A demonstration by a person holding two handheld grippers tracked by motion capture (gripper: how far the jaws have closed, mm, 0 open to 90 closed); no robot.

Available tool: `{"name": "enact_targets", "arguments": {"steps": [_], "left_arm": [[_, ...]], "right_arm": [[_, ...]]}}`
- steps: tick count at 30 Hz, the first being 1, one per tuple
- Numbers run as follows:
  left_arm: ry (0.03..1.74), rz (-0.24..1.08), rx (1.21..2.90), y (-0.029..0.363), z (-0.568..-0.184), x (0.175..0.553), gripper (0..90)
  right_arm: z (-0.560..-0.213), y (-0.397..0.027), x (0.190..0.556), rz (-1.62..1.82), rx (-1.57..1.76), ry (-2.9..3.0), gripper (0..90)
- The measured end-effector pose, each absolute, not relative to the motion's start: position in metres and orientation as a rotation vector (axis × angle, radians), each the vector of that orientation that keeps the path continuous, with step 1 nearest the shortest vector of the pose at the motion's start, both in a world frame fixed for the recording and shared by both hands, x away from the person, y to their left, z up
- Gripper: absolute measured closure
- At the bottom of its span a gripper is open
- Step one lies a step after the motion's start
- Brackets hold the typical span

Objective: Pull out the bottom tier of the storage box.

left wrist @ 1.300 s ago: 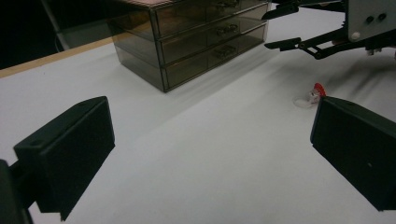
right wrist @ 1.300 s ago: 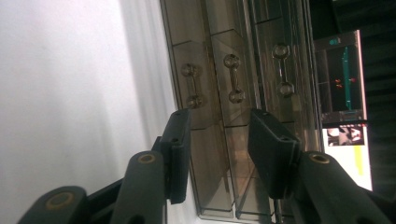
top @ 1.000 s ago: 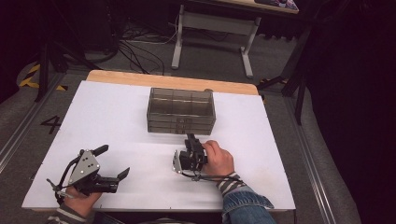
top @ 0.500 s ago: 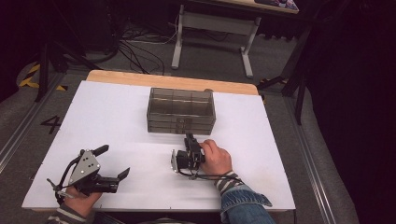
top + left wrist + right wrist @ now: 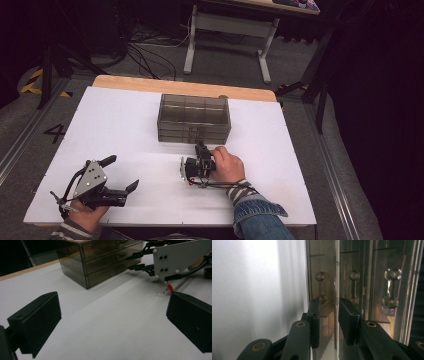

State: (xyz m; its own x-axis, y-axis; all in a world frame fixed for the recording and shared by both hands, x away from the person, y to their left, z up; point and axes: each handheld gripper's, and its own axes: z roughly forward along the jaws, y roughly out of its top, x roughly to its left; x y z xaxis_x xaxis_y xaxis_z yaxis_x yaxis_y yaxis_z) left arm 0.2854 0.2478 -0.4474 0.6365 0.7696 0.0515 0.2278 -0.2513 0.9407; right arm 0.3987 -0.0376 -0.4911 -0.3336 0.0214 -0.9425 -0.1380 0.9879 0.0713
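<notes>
Smoked, see-through plastic makes up the drawer box [image 5: 194, 119], which stands on the white worktop [image 5: 120, 125] a little toward twelve o'clock from the middle, its drawer fronts facing six o'clock. In the left gripper view it shows three tiers of drawers [image 5: 105, 262], each with small clear handles.

At six o'clock from the box, just beside its bottom tier, the right hand-held gripper [image 5: 201, 150] points at the fronts. The camera on it is rolled on its side, so the drawer fronts run as upright bands. Its jaws stand narrow and have just been closing; between them lies the edge of a drawer front, and one clear dumbbell-shaped handle [image 5: 321, 287] sits right at the tip of one jaw. Whether the pads [image 5: 313, 322] already press on anything I cannot tell, as a gap shows between them. Two more handles [image 5: 392, 287] sit further along the fronts.

Toward eight o'clock, near the worktop's front edge and well apart from the box, the left hand-held gripper [image 5: 121, 175] rests low in the person's left hand [image 5: 82, 215], jaws spread wide with nothing but bare worktop between them. A small red bit [image 5: 170, 288] lies under the right hand-held gripper's grey plate.
</notes>
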Motion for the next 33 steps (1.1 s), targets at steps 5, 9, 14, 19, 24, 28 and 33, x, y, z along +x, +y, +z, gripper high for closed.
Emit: {"name": "enact_targets", "arguments": {"steps": [5,9,14,19,24,28,33], "left_arm": [[0.804,0.635,1.792,0.248,-0.447,0.285,0.5],[0.804,0.630,1.794,0.248,-0.447,0.285,0.5],[0.803,0.630,1.796,0.248,-0.448,0.285,0.5],[0.801,0.629,1.796,0.247,-0.448,0.285,0.5],[0.800,0.632,1.801,0.248,-0.447,0.285,0.5],[0.800,0.631,1.801,0.248,-0.447,0.285,0.5],[0.799,0.631,1.799,0.247,-0.448,0.285,0.5]], "right_arm": [[-0.494,-0.034,0.402,0.142,-0.111,1.905,72.7],[-0.497,-0.031,0.405,0.126,-0.116,1.905,73.2],[-0.499,-0.029,0.408,0.115,-0.124,1.898,74.3],[-0.501,-0.027,0.410,0.102,-0.131,1.892,75.4],[-0.502,-0.027,0.412,0.097,-0.132,1.889,75.5],[-0.502,-0.027,0.413,0.094,-0.133,1.887,76.1],[-0.503,-0.026,0.413,0.092,-0.136,1.886,76.9]]}}
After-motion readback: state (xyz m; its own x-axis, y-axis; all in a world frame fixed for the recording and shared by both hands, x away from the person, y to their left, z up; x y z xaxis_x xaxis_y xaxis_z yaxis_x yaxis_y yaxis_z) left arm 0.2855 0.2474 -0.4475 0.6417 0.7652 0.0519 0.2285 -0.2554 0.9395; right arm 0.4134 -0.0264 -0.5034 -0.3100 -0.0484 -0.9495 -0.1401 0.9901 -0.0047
